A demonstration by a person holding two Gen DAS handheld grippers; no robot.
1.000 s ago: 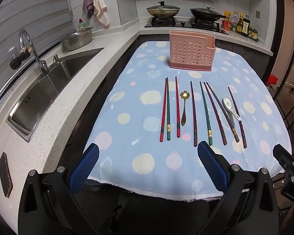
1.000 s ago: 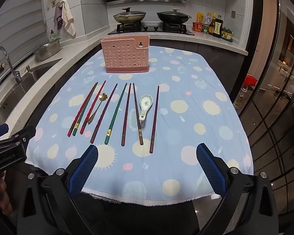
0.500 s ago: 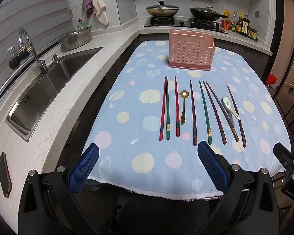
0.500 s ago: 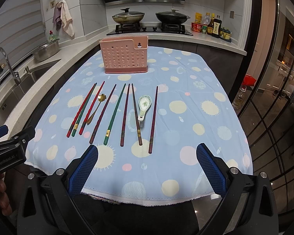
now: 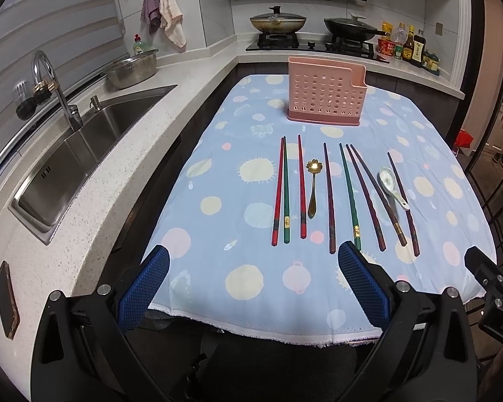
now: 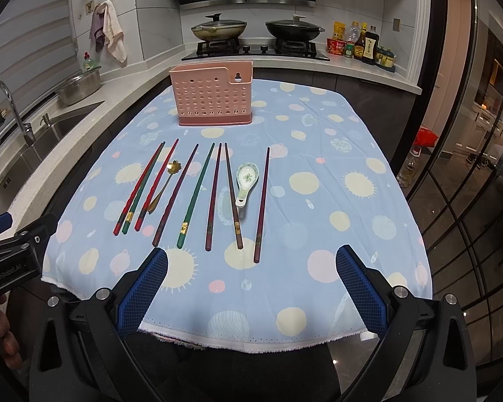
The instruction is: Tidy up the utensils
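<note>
Hovering at the near table edge, left gripper (image 5: 253, 284) and right gripper (image 6: 251, 284) both spread wide, nothing between the pads. Chopsticks (image 6: 191, 194) lie in a loose row on the dotted tablecloth (image 6: 335, 207) — red, green, dark ones (eight by count). Gold spoon (image 5: 313, 187) and ceramic spoon (image 6: 246, 181) lie among them. Pink utensil holder (image 6: 213, 98) stands upright beyond the row, well apart.

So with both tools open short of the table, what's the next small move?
Probably ease the right tool forward and down over the nearest dark chopstick. Both it and the left tool are empty, every utensil lies on the cloth, and nothing shows above the pink holder's rim.
</note>
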